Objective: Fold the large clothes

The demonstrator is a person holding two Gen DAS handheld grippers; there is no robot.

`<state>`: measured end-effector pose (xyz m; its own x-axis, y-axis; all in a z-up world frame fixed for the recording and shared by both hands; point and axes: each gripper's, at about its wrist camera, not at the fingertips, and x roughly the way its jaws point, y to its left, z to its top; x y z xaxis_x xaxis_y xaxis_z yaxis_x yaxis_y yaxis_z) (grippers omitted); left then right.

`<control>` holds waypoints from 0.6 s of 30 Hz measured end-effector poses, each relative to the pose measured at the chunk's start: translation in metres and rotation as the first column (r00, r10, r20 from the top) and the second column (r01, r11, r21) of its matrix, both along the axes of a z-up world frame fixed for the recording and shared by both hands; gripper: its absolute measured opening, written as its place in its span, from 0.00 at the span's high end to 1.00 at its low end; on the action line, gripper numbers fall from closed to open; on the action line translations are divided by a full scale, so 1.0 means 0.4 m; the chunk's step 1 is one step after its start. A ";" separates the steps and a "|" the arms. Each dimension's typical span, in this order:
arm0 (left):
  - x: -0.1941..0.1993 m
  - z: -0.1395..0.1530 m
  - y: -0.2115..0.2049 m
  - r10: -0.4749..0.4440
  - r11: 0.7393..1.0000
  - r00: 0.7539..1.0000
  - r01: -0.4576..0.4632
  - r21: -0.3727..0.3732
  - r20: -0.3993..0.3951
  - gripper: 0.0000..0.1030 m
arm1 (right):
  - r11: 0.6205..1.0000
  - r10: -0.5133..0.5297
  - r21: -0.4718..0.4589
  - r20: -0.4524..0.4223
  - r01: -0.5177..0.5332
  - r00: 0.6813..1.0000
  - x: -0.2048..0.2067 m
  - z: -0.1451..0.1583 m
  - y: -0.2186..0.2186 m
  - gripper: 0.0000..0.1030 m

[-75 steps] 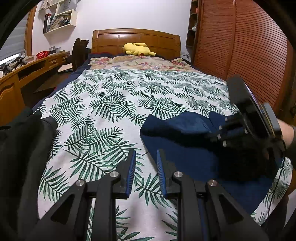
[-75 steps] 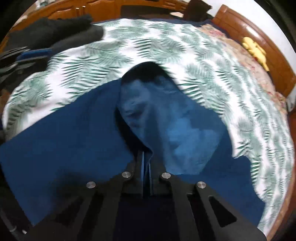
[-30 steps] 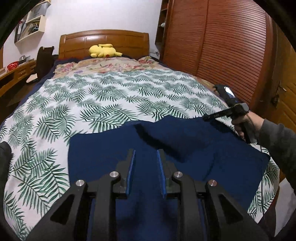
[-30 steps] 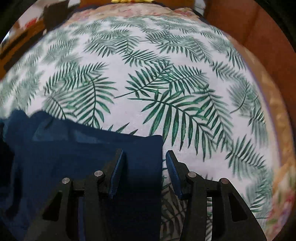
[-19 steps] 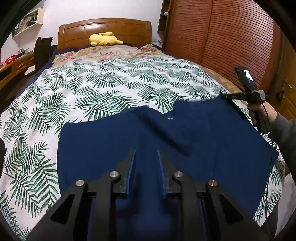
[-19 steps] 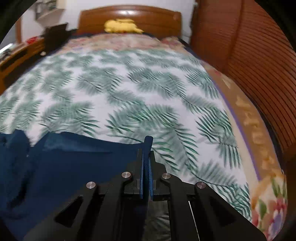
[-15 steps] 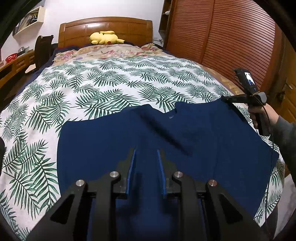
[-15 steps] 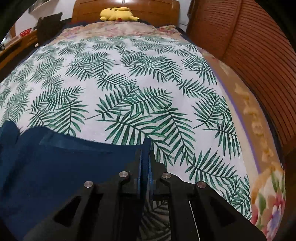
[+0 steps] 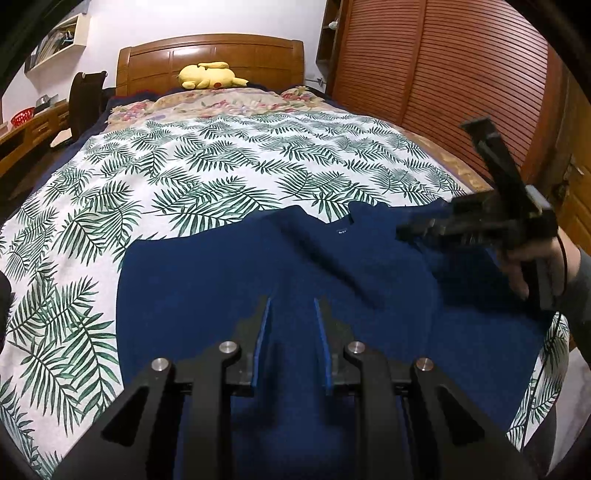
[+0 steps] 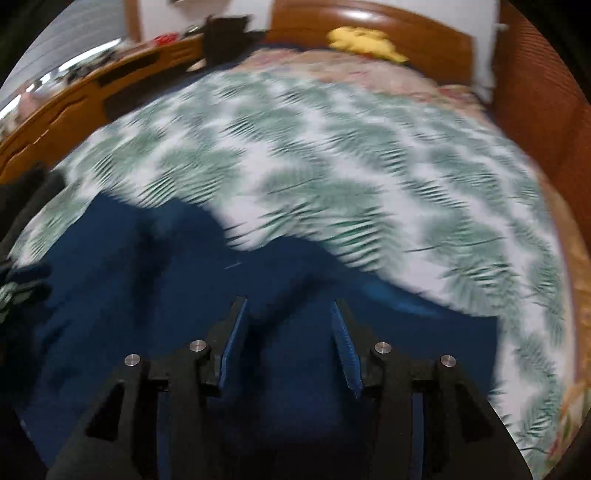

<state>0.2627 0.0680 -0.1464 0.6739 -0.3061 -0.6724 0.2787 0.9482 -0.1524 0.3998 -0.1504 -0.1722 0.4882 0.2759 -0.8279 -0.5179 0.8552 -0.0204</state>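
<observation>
Lying spread flat on the near part of the leaf-print bedspread (image 9: 207, 173): navy garment (image 9: 229, 280), far edge and collar toward the headboard (image 9: 210, 55), bare bedding beyond. Left gripper (image 9: 291, 314) narrowly parted, empty, above the cloth. Right gripper (image 10: 286, 321) just opened, corner released, now swung left over the garment.

A wide bed (image 9: 229, 155) with a leaf-print cover fills the room. Behind it stand a wooden headboard (image 9: 210, 55), a white wall (image 9: 177, 18) and brown slatted wardrobe doors (image 9: 443, 74).
</observation>
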 end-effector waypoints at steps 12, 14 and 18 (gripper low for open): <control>-0.005 -0.005 0.001 0.000 1.000 1.000 0.000 0.011 -0.006 0.79 | 0.996 0.019 -0.082 0.013 -0.018 1.000 0.050 -0.101 0.103 1.00; -0.005 -0.006 0.003 0.002 1.000 1.000 -0.002 0.012 -0.008 0.80 | 0.998 -0.017 -0.063 0.015 0.018 1.000 0.079 -0.095 0.092 1.00; -0.007 -0.004 0.003 0.000 1.000 1.000 0.000 0.014 -0.001 0.80 | 0.998 -0.045 -0.040 0.011 0.045 0.999 0.074 -0.056 0.061 0.96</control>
<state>0.2598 0.0691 -0.1480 0.6728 -0.2969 -0.6777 0.2789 0.9502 -0.1393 0.4293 -0.1259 -0.1946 0.5075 0.2201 -0.8331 -0.4786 0.8760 -0.0601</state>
